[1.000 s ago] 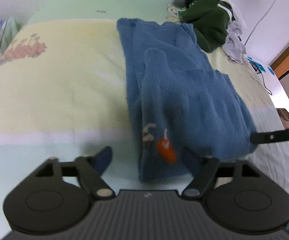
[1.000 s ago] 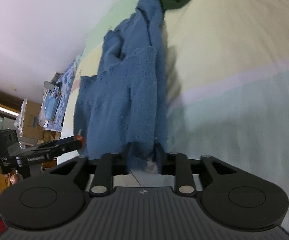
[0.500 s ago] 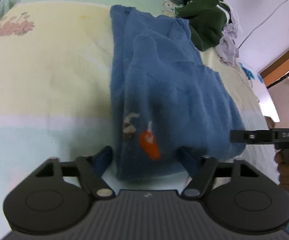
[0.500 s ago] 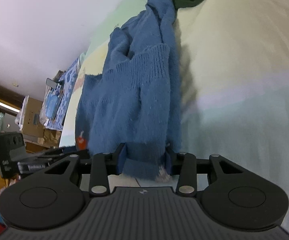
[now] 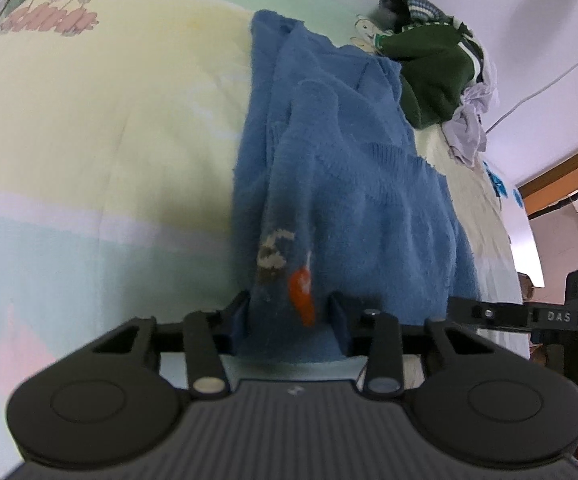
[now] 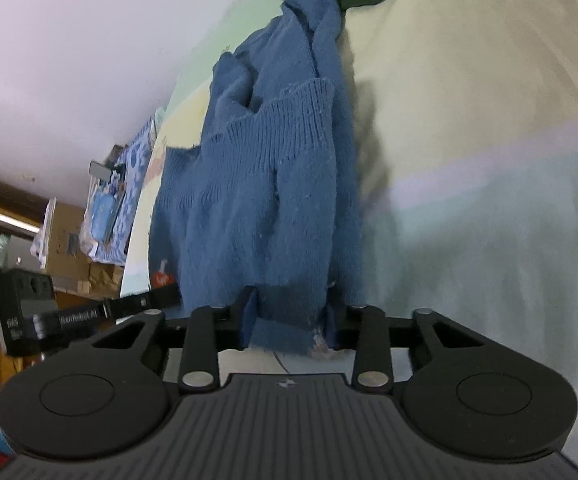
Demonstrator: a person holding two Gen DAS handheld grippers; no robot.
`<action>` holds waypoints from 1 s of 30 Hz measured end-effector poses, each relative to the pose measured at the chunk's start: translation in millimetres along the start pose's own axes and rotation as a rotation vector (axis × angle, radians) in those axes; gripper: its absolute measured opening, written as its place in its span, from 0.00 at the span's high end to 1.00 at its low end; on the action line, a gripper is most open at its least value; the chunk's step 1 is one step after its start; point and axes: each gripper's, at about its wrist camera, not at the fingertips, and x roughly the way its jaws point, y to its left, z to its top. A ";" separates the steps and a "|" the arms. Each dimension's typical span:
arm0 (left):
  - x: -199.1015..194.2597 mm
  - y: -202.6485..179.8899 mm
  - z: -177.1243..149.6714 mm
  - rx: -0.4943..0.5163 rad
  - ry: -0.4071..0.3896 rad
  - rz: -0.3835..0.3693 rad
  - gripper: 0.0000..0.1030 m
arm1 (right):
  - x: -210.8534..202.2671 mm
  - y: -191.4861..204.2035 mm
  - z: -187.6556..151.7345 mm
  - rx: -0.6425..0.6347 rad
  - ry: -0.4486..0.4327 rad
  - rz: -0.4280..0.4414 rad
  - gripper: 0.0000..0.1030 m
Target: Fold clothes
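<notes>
Both grippers are biting into the near edge of the blue sweater, which is lying lengthwise on the bed and stretching away toward the wall. On the left gripper the jaws have just been closing, and now they are pinching the hem corner that carries the little orange patch; the cloth is bunching between them. On the right gripper the jaws have also just been closing, and they are clamping the other near corner, where the knit is gathering into a thick wad. From where I am standing, the sweater is looking already narrowed: its sides seem to be turned in, with a ribbed cuff lying across the top of the body, so the sleeve folds are probably done. What is left, I would judge, is carrying this near end up and over toward the collar to halve the length, then smoothing it flat. Beyond the far end, a heap of other clothes, a dark green garment among them, is waiting near the wall, so the job as a whole is looking far from finished.
</notes>
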 end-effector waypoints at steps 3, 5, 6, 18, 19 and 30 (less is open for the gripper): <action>-2.2 -5.7 1.1 0.021 -0.007 0.032 0.78 | 5.8 7.6 4.4 -0.021 0.018 -0.003 0.78; -9.8 -13.9 1.9 0.063 -0.023 0.054 0.82 | 0.1 11.8 5.0 -0.022 0.022 0.022 0.80; -13.6 -16.0 2.1 0.074 -0.026 0.059 0.83 | -4.3 14.1 4.8 -0.021 0.020 0.044 0.81; -58.2 -17.4 -37.9 0.122 0.084 -0.020 0.84 | -39.7 29.1 -31.0 -0.006 0.181 0.128 0.81; -60.2 -18.2 -44.5 0.132 0.102 -0.025 0.84 | -42.2 28.9 -36.6 -0.008 0.198 0.126 0.81; -55.3 -17.8 -61.0 0.237 0.178 -0.022 0.80 | -24.6 18.9 -55.6 -0.030 0.237 -0.030 0.74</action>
